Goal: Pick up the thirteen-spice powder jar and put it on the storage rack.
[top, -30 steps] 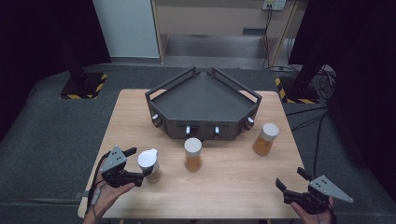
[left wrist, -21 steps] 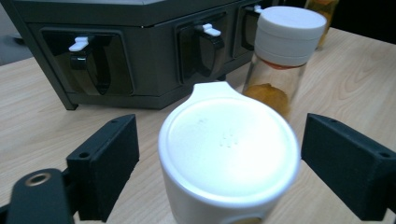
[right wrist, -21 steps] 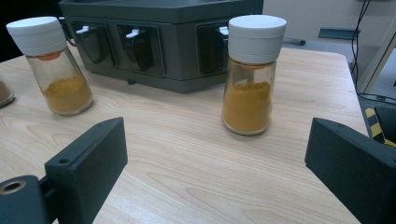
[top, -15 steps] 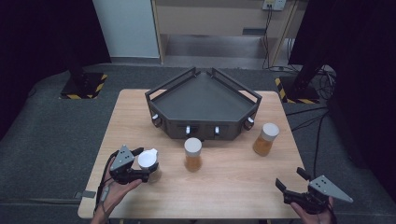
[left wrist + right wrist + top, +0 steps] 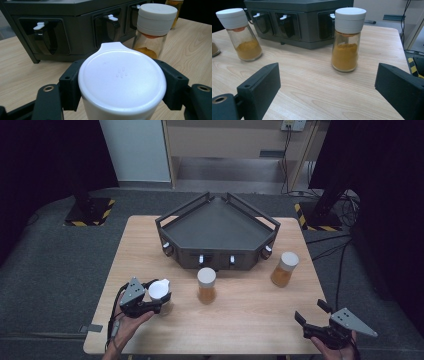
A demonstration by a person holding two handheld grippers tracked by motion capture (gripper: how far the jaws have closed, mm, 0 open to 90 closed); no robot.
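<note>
My left gripper (image 5: 159,301) just closed, clamped round the white-lidded glass spice jar (image 5: 122,80), jar btwn both pads; right gripper (image 5: 312,317) wide, holding nothing.

Three white-capped spice jars (image 5: 206,285), one dark rack (image 5: 217,232), perhaps four dispenser levers (image 5: 40,25), two grippers (image 5: 150,301)

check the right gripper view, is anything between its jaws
No, the right gripper is open over bare table.
</note>
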